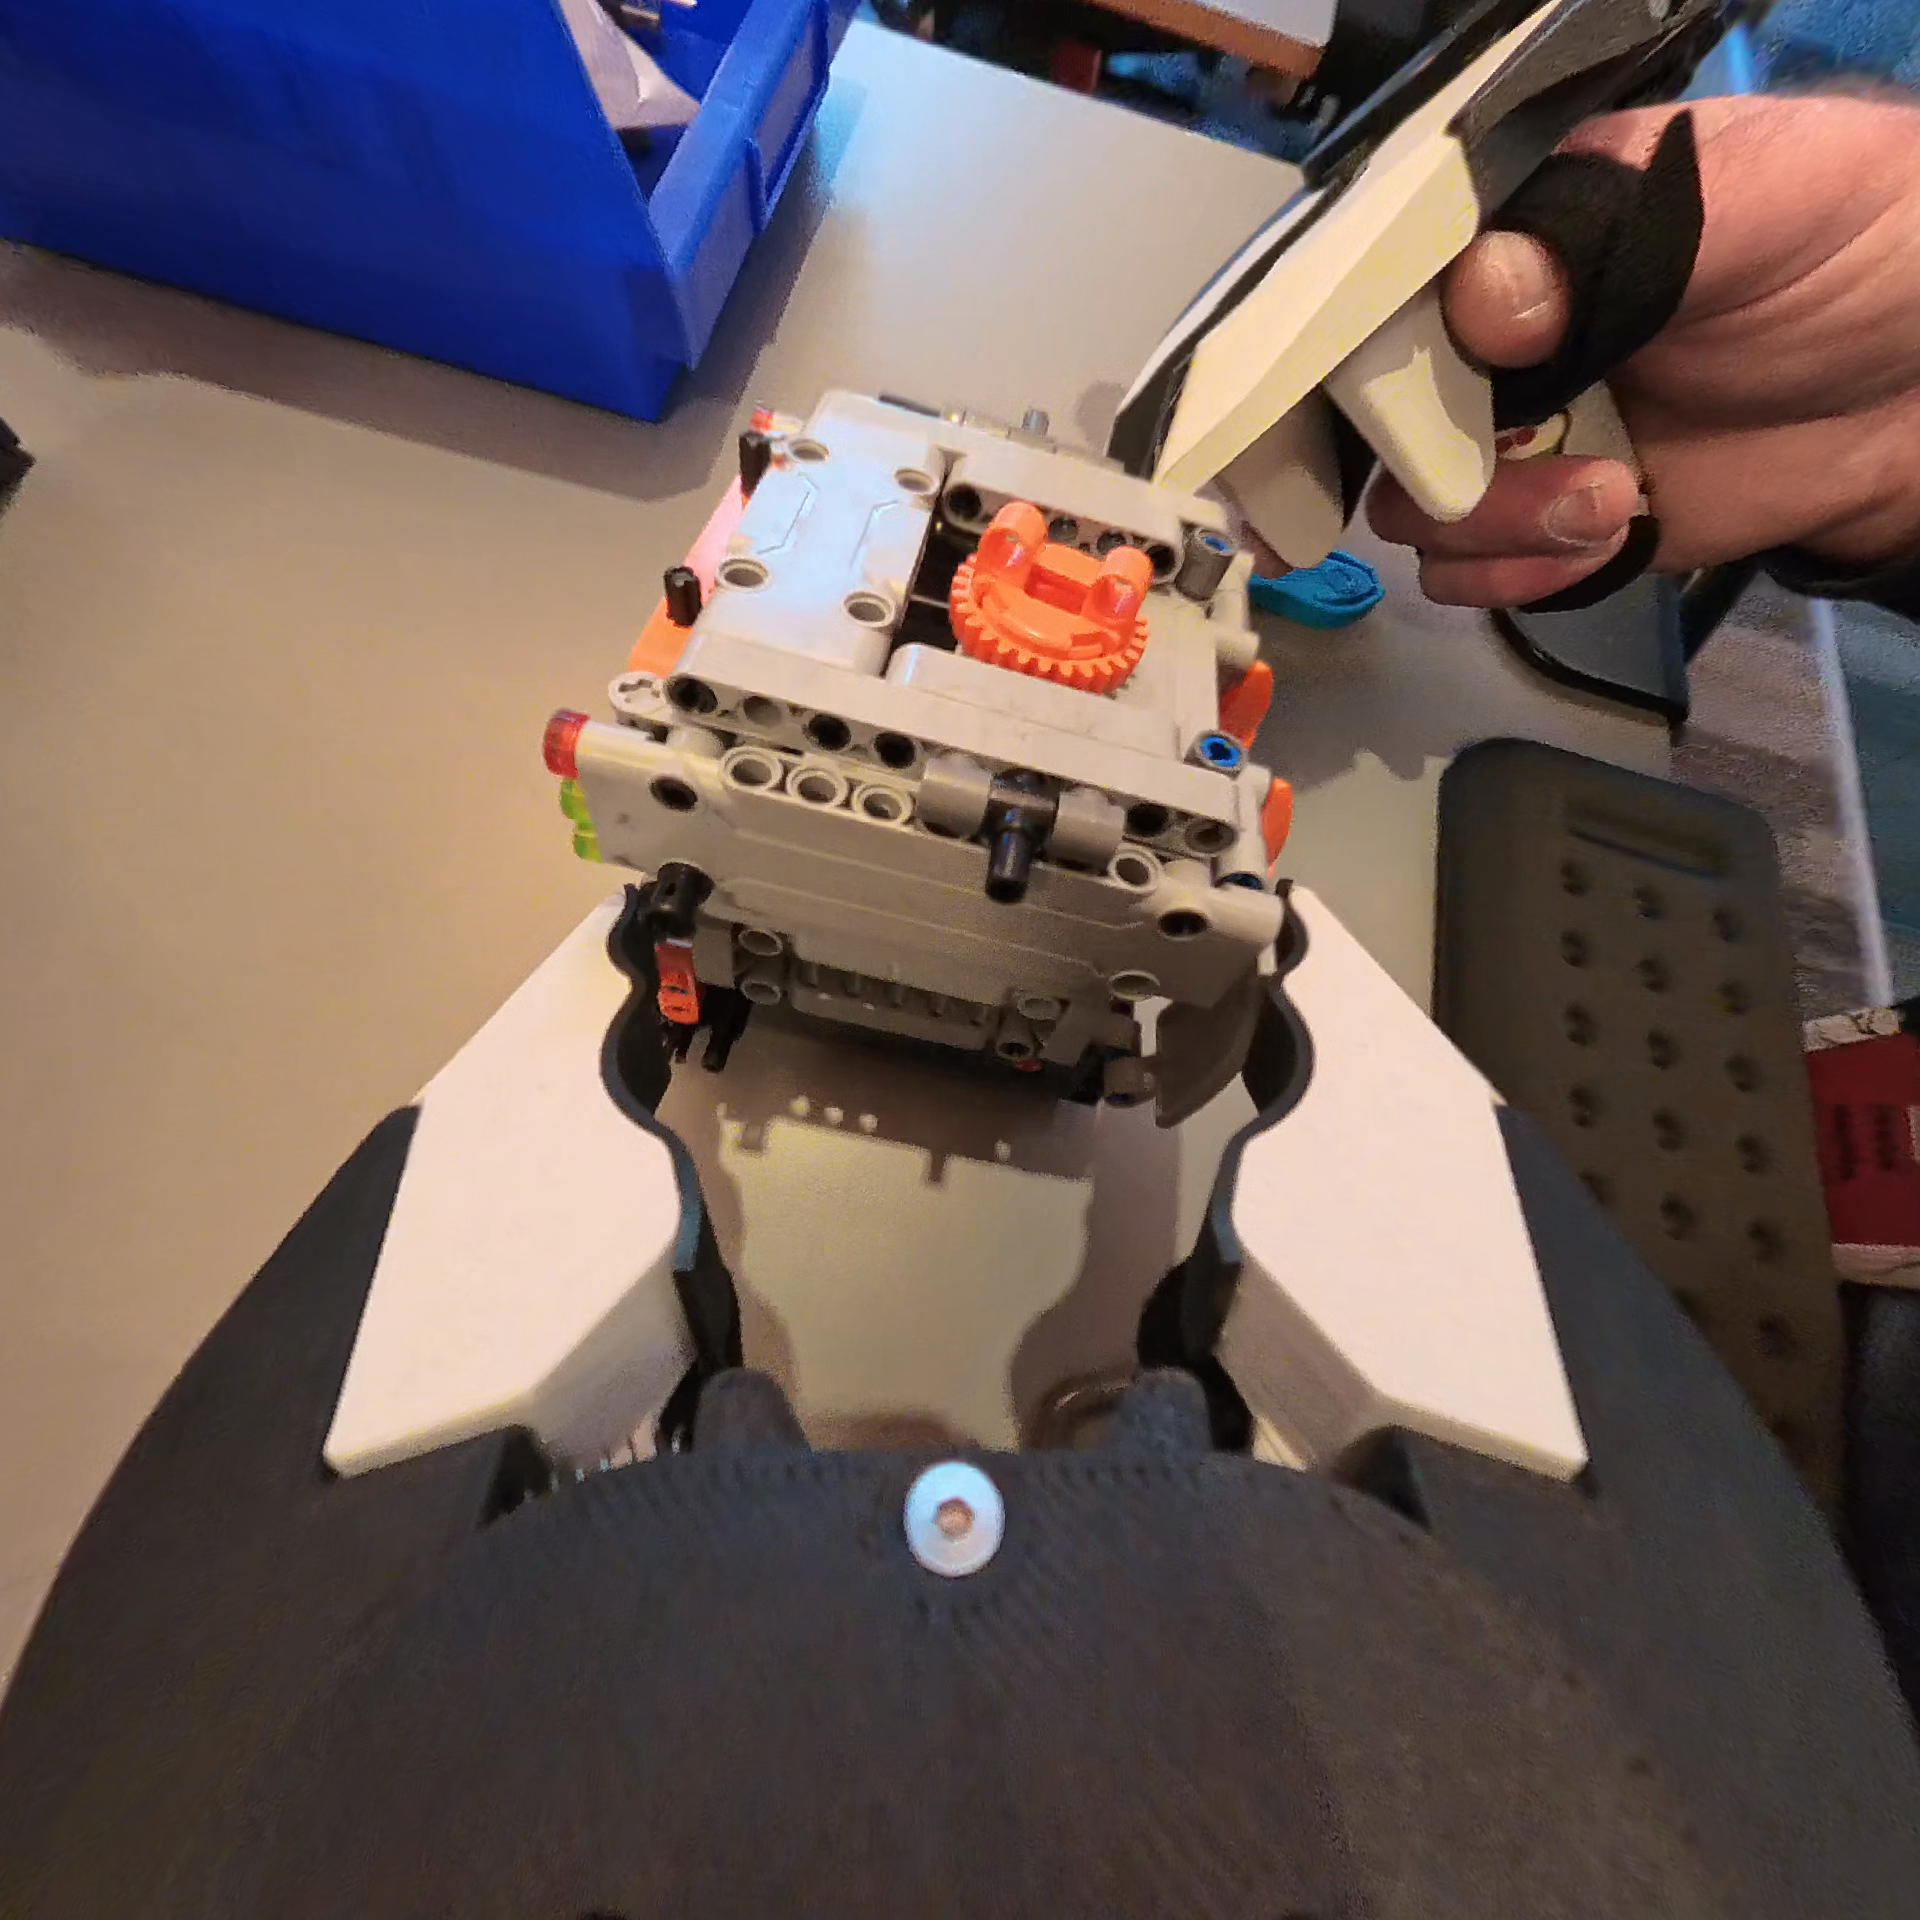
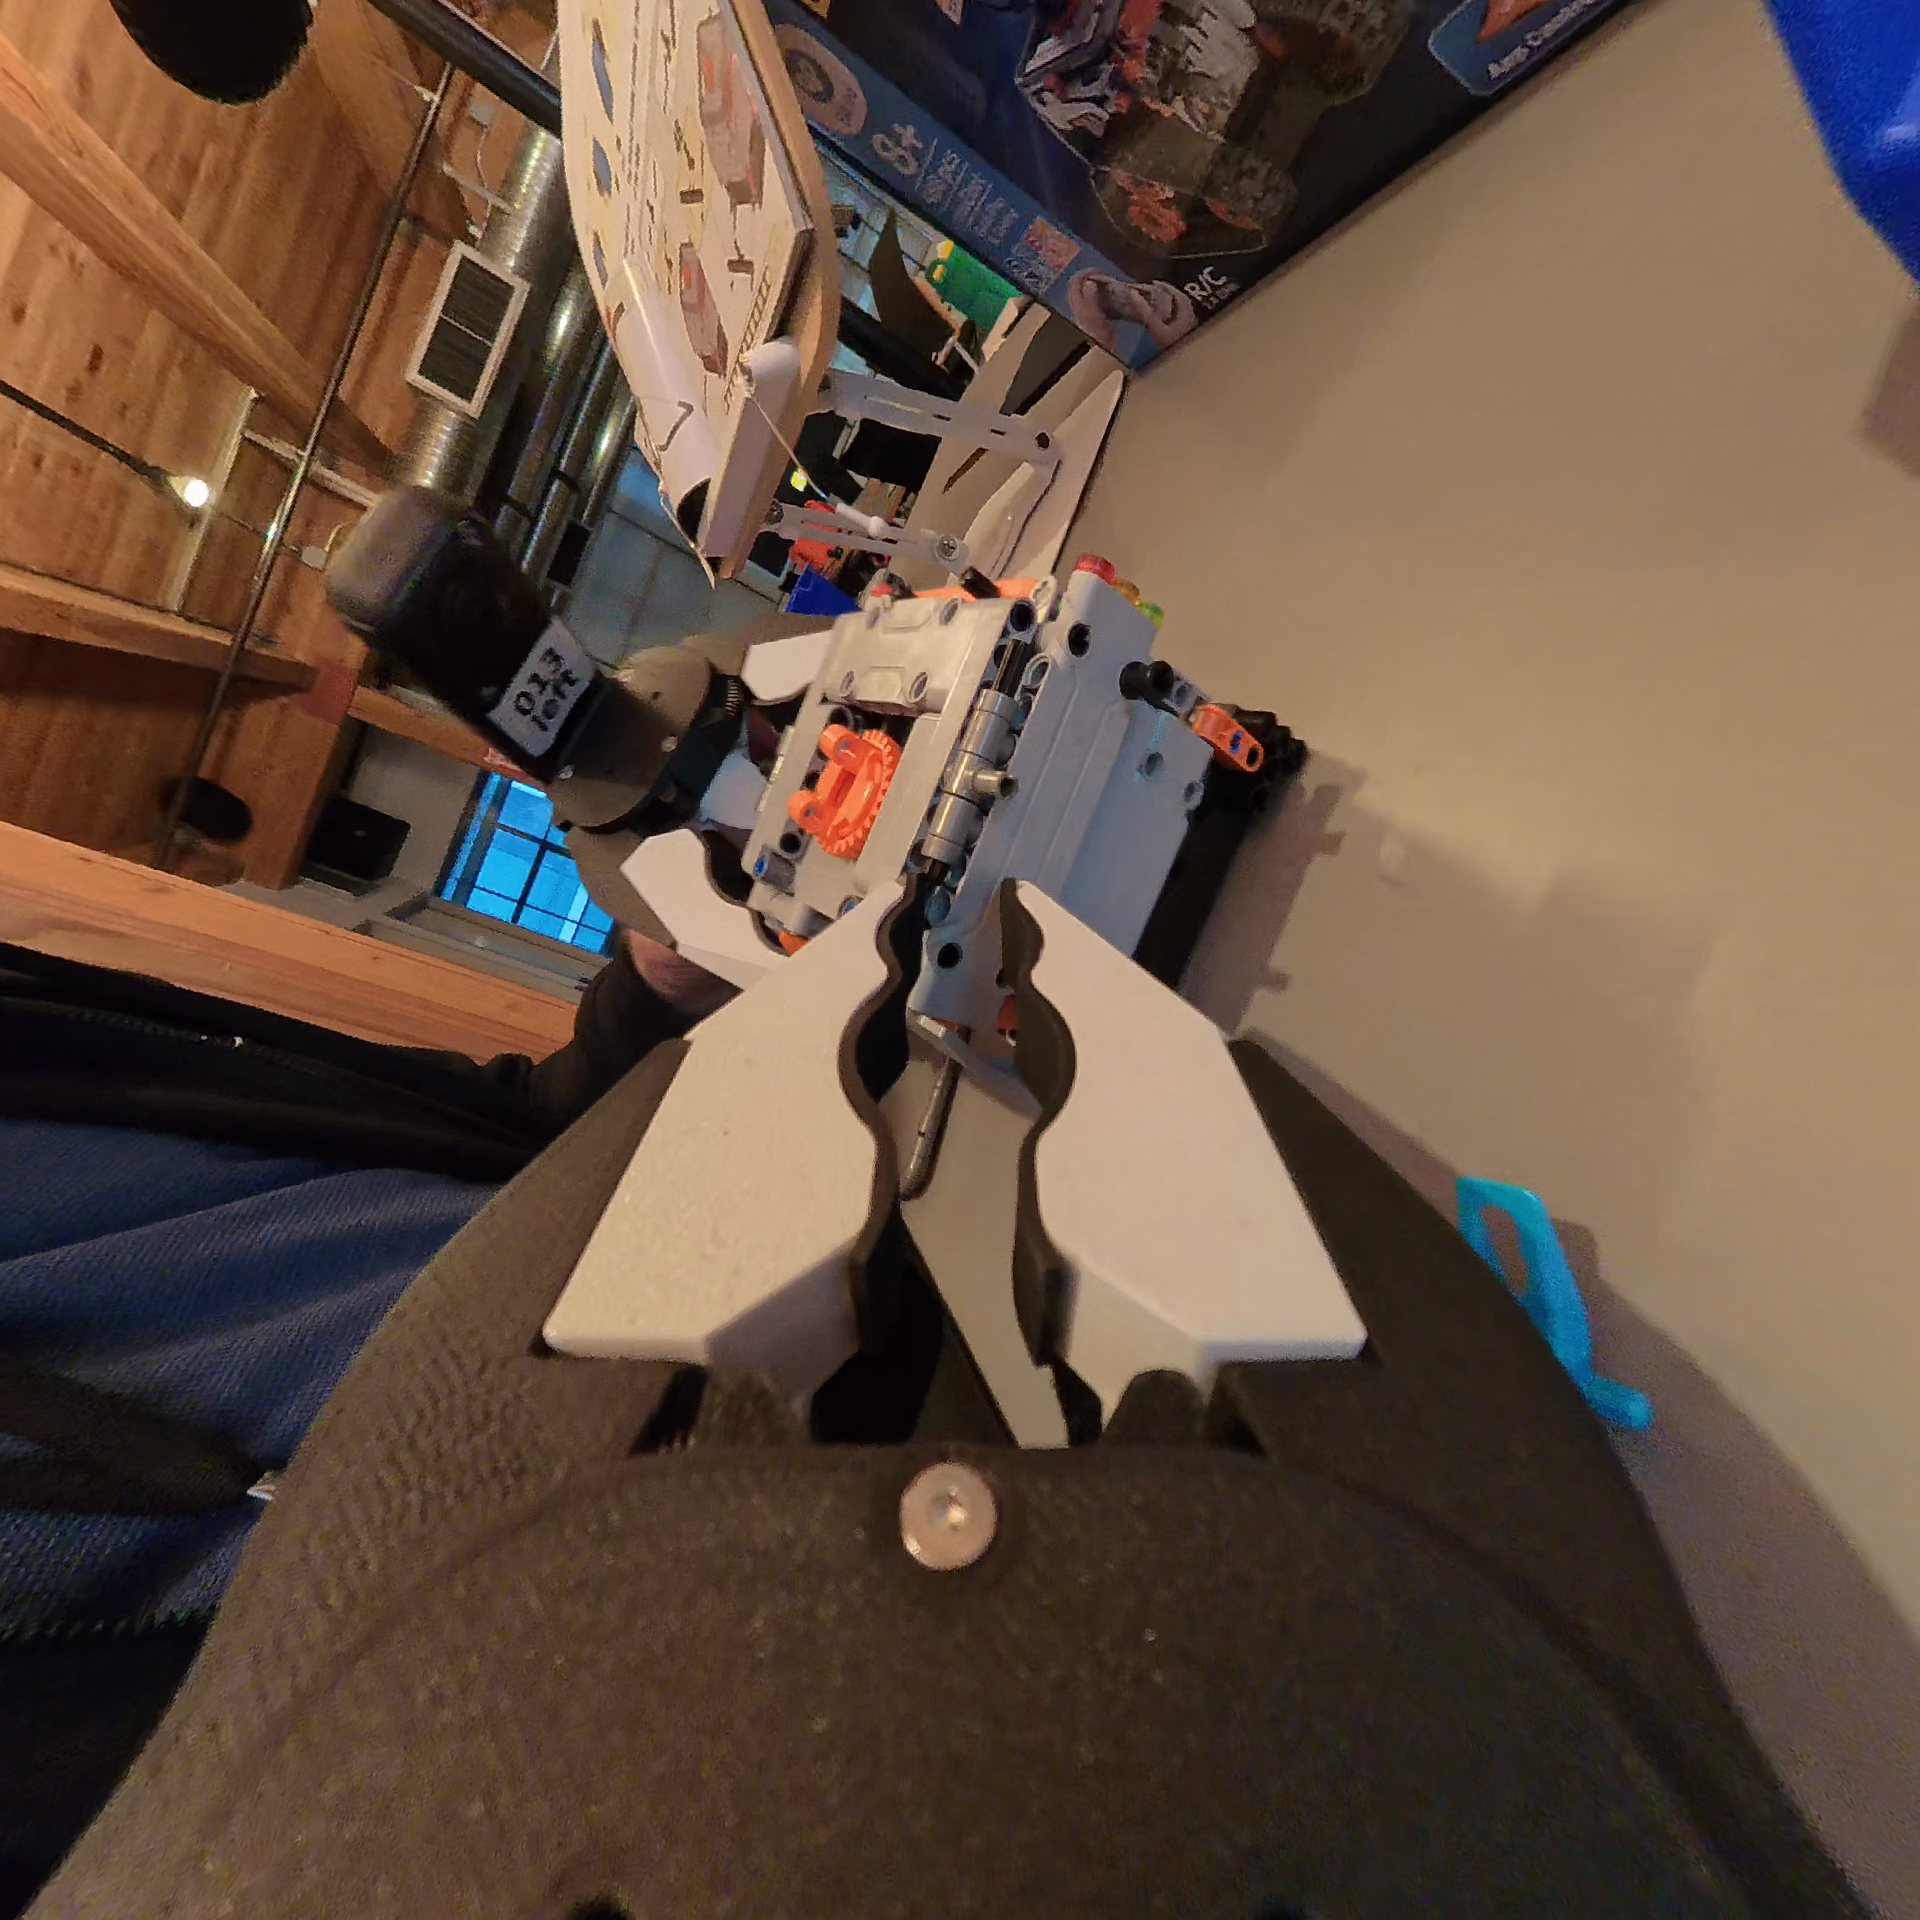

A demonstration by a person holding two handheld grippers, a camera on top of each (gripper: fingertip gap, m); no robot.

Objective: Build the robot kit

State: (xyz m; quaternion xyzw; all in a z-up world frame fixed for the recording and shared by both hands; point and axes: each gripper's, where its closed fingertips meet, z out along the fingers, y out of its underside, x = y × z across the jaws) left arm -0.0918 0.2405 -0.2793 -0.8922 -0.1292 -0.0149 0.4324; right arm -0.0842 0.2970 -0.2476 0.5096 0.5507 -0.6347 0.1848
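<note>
Left hand-held gripper (image 1: 951,997): white fingers with dark pads set on either side of the near end of the grey brick-built assembly (image 1: 935,727); the pads pinch its lower section.
Right hand-held gripper (image 2: 961,935): fingers drawn close on a corner edge of the assembly (image 2: 977,748), pinching it. In the left wrist view it (image 1: 1236,488) comes in from the upper right, gripped by a person's hand (image 1: 1714,343) wearing a black strap.
Assembly position: between the two hand-held grippers, over the beige table (image 1: 260,779). Whether its underside touches the table cannot be told.
Assembly detail: grey beams and panels with pin holes; an orange gear (image 1: 1049,613) sits in a recess on the upper face; black pins project from the sides; red and green translucent studs (image 1: 569,790) sit at one corner.
Blue bin (image 1: 416,177): on the table, well beyond the assembly to the left.
Turquoise part (image 1: 1320,592): on the table just beside the right hand-held gripper's tips.
Dark perforated pad (image 1: 1621,987): at the right side of the table, near the assembly.
Instruction booklet (image 2: 686,239): open on a white stand beyond the assembly.
Printed box (image 2: 1195,135): at the far side of the table.
</note>
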